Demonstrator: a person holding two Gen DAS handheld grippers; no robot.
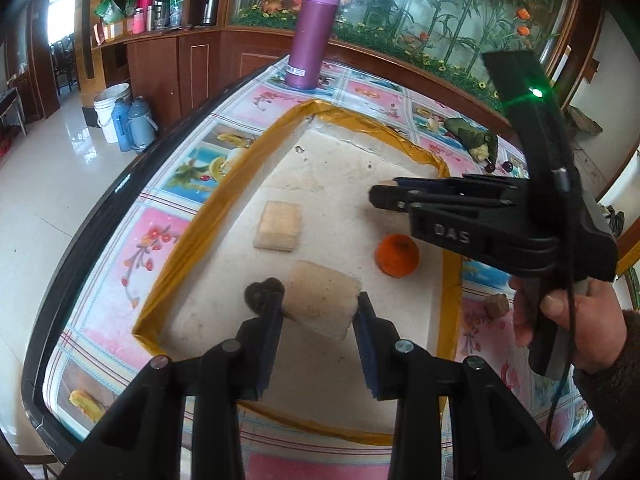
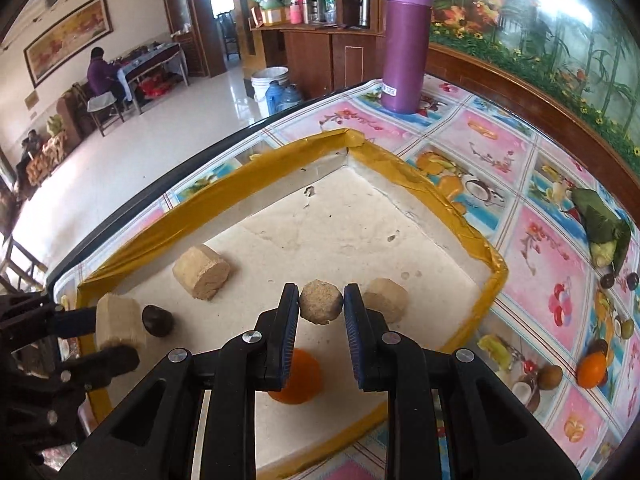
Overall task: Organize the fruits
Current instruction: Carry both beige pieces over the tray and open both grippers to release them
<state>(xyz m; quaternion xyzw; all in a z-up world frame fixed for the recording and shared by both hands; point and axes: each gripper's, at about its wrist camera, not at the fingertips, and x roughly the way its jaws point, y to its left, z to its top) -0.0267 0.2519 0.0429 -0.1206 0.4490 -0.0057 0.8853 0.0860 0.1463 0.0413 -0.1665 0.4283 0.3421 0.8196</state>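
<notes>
Nearest, under both tools, the white tray (image 1: 352, 168) with its raised rim taped yellow all round. Bare floor through the middle and toward the far corner, so open room there. Tighter along the left side of the right wrist view, with a lying block (image 2: 202, 272) close to that rim. Left of the tray a strip of flowered tablecloth (image 1: 152, 240), then the black table edge (image 1: 76, 248) and a drop to the tiled floor.

Clamped between the jaws of the left gripper (image 1: 320, 304): a tan block (image 1: 320, 296), pads pressed on its two sides. Cannot tell whether lifted or resting on the tray. Just beside the left finger, close enough to look touching, a dark round fruit (image 1: 264, 290). Farther in and to the right, an orange (image 1: 397, 255) on the tray floor, apart from the block.

Pinched tight between the jaws of the right gripper (image 2: 321, 300): a small tan lump (image 2: 321, 302), with the same orange showing below and between the fingers. Just right of the right finger, a second lying block (image 2: 386, 300) near the right rim.

Around the right gripper's handle, a hand (image 1: 560, 320) in a dark sleeve.

Beyond the tray's right rim, on the cloth, a leaf-wrapped bundle (image 2: 600, 224). Farthest, upright past the far corner, a purple bottle (image 1: 314, 36).
</notes>
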